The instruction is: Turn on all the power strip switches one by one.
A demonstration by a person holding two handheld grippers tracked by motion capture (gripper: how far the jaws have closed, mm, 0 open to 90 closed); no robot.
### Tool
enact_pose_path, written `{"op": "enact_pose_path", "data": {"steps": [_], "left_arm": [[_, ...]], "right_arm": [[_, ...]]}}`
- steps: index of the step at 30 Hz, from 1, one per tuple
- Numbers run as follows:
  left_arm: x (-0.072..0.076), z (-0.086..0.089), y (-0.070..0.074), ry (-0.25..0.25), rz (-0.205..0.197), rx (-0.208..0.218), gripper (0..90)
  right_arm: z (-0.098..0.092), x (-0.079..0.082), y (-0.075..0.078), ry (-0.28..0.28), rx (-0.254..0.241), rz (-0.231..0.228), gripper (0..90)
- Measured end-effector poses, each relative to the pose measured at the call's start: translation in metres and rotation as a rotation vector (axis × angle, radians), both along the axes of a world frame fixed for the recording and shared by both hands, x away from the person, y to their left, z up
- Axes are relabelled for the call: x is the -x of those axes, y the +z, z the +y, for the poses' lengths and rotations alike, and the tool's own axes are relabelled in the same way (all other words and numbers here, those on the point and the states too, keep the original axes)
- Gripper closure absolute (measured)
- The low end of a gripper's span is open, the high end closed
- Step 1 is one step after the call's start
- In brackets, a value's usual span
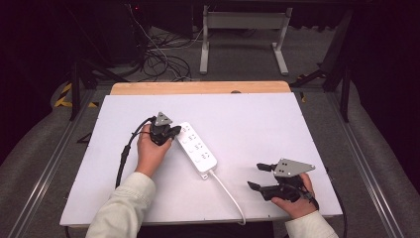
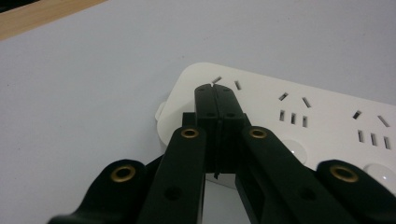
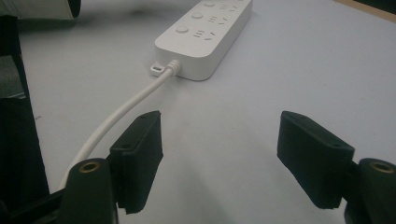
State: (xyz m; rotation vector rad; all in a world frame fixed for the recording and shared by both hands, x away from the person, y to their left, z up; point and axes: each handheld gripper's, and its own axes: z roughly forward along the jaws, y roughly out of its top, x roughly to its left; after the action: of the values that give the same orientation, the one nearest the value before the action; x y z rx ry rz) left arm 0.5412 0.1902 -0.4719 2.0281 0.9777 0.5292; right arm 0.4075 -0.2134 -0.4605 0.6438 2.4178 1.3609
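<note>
- Dark floor and a tangle of cables lie beyond the far edge of the white table [image 1: 257,124], with a pale metal frame [image 1: 245,34] standing farther back.
- On the table, left of the middle, lies a white power strip [image 1: 198,148], set on a slant; its cord [image 1: 230,193] runs off the near end toward the near edge of the table.
- The left tool [image 1: 168,133] sits at the far end of the strip. In the left gripper view its jaws are pressed together with nothing between them, their joined tip [image 2: 216,91] down on the strip's top face just by the first socket slots.
- The right tool [image 1: 262,176] rests near the right front of the table, well apart from the strip, its jaws standing wide apart and empty over bare table.
- Risk, as I judge it: the closed tip bears on one end only, so a hard push could skid the strip or swing it round on the smooth board.
- The tip could also slip off the face and catch in a socket slot [image 2: 237,85] beside it.
- With the right tool far off, nothing steadies the near end; a tug on the cord would drag the strip out from under the left tool.
</note>
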Motion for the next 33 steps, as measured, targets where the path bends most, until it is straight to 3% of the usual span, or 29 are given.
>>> {"op": "enact_pose_path", "data": {"steps": [14,25,33], "left_arm": [[0.0028,-0.0052,0.0003,0.013,0.017,-0.023,90.0],[0.0010,-0.0041,-0.0024,0.014,0.022,0.006,90.0],[0.0001,-0.0044,-0.0024,0.013,0.035,-0.005,90.0]], "right_arm": [[0.0003,0.0001,-0.0002,0.001,0.003,0.002,31.2],[0.0009,0.0006,-0.0001,0.003,0.003,0.003,31.3],[0.0005,0.0010,0.0006,0.006,-0.001,0.000,31.3]]}}
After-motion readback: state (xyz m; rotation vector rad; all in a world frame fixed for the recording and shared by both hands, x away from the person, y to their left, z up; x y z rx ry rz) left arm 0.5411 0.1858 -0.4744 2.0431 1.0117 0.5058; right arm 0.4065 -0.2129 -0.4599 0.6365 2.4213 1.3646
